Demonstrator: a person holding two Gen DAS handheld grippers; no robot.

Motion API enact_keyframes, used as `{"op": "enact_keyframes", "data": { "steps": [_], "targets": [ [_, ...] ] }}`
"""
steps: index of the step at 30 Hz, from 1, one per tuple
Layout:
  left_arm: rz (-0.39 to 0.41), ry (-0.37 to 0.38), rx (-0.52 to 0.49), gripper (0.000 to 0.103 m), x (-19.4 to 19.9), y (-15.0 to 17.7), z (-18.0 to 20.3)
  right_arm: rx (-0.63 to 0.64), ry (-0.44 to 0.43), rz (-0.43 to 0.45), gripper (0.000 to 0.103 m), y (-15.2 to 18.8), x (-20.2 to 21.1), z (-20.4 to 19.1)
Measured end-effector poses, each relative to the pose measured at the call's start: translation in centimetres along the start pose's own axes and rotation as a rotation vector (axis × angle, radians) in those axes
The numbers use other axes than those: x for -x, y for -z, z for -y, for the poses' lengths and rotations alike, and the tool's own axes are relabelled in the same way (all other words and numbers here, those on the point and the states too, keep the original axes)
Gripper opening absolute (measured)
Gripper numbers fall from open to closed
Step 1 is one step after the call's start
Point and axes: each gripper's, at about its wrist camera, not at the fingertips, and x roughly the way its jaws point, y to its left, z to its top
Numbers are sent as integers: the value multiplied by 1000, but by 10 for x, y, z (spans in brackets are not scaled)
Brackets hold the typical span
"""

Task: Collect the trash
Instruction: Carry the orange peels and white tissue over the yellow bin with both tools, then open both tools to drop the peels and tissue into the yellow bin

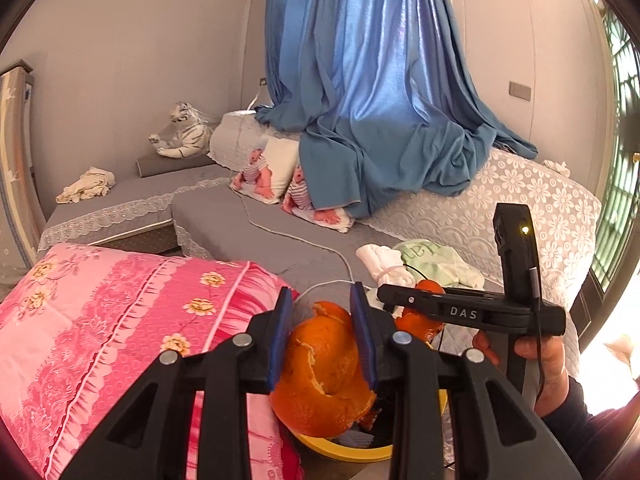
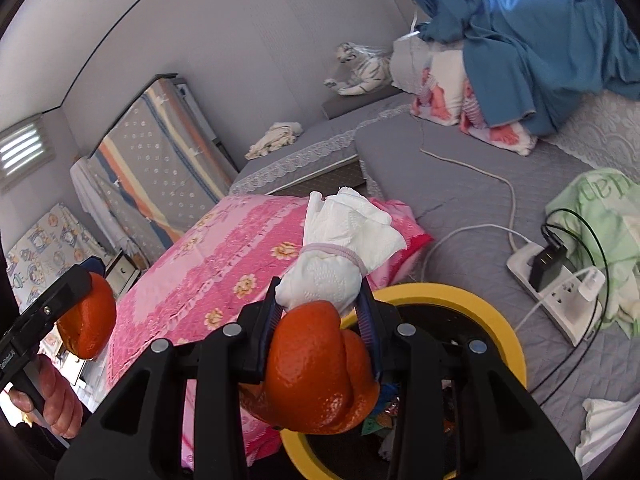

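Note:
In the left wrist view my left gripper (image 1: pixel 320 296) is shut on a curled piece of orange peel (image 1: pixel 320 372), held over the yellow-rimmed bin (image 1: pixel 352 452). To its right, my right gripper (image 1: pixel 386 294) shows from the side with another orange peel (image 1: pixel 424 316) and a white tissue bundle (image 1: pixel 386 264). In the right wrist view the right gripper (image 2: pixel 320 292) is shut on an orange peel (image 2: pixel 316 368) together with a banded white tissue bundle (image 2: pixel 344 232), above the bin's rim (image 2: pixel 496 320). The left gripper (image 2: pixel 86 276) with its peel (image 2: pixel 88 320) is at the far left.
A pink flowered quilt (image 2: pixel 224 264) lies left of the bin. On the grey bed cover sit a white power strip (image 2: pixel 556 288) with plugged chargers, a green cloth (image 2: pixel 600 208) and a white cable (image 2: pixel 480 172). A blue curtain (image 1: pixel 372 100) drapes over the pillows behind.

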Motion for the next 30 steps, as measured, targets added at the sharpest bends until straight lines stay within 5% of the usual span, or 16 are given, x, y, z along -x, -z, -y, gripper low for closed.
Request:
{"op": "enact_keyframes", "data": {
  "steps": [30],
  "targets": [
    [-218,91,66,28,-129,33,10,-91,137,-78,35,32,-21,56]
  ]
}}
